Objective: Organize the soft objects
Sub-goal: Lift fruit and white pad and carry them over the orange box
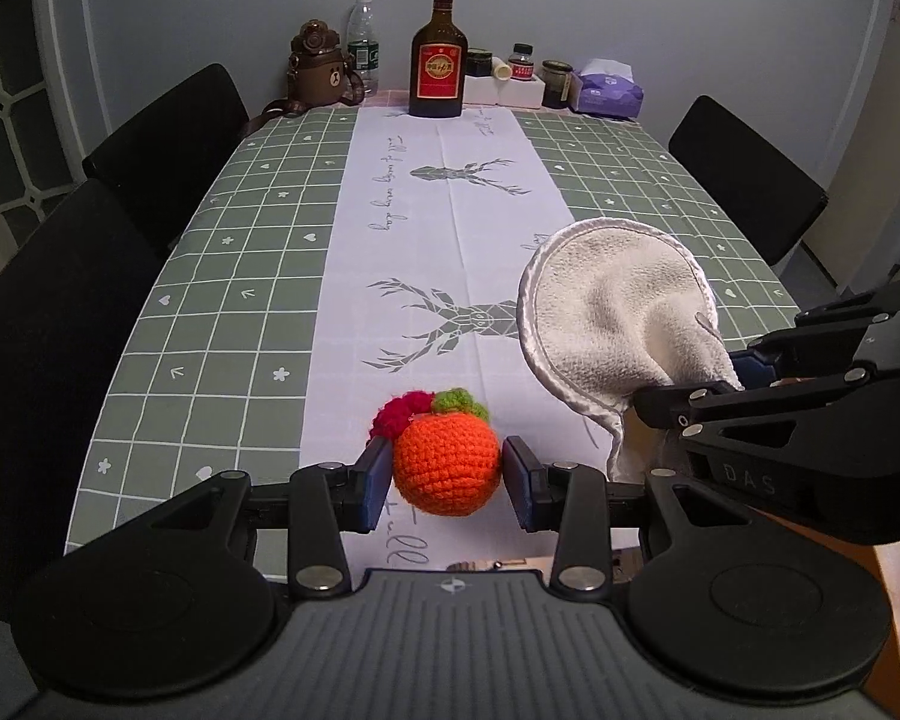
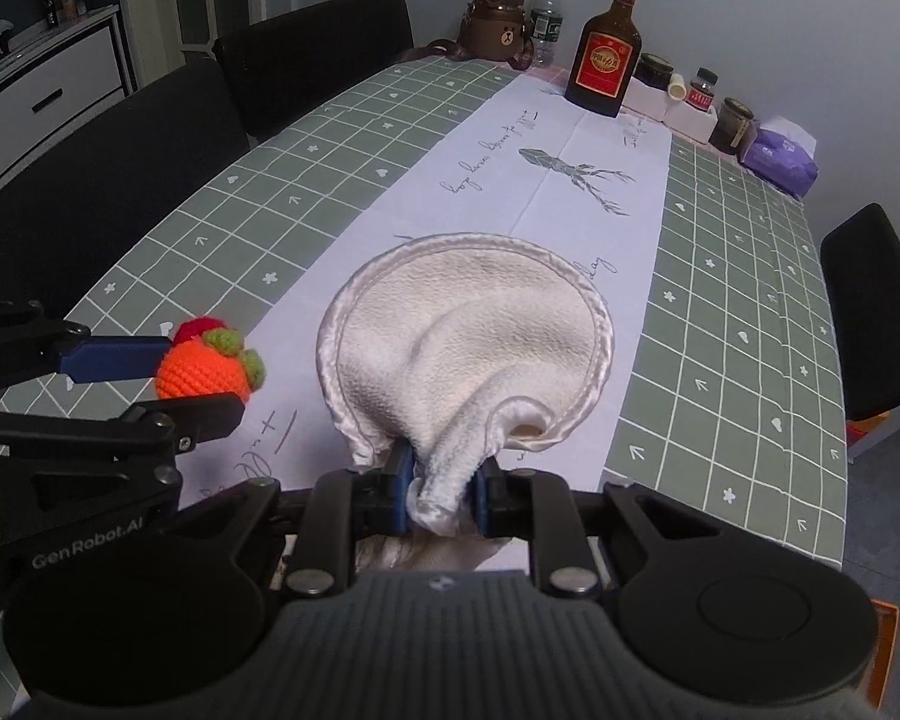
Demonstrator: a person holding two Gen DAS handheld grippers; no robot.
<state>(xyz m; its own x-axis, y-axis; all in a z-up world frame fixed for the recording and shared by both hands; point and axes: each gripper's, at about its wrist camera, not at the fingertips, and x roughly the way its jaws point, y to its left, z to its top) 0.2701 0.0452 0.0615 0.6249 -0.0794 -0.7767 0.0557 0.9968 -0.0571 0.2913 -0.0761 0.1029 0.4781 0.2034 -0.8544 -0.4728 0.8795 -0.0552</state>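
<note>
Left wrist view: the left gripper has its blue pads on either side of the crochet orange, touching it at both flanks, so the fingers are closed on it near the table's front edge. A red crochet bit and green leaves sit at the orange's top. To the right, the right gripper comes in from the side and pinches the hem of a round white cloth, which lifts into a cupped shape over the white runner. At the far end stand a brown bottle, a water bottle, a bear flask, small jars and a purple tissue pack. Black chairs flank the table.

Right wrist view: the right gripper is clamped on a bunched fold of the cloth; the rest spreads ahead on the runner. At the left, the left gripper grips the orange, well apart from the cloth. The bottle and tissue pack stand far off, with nothing between them and the cloth.
</note>
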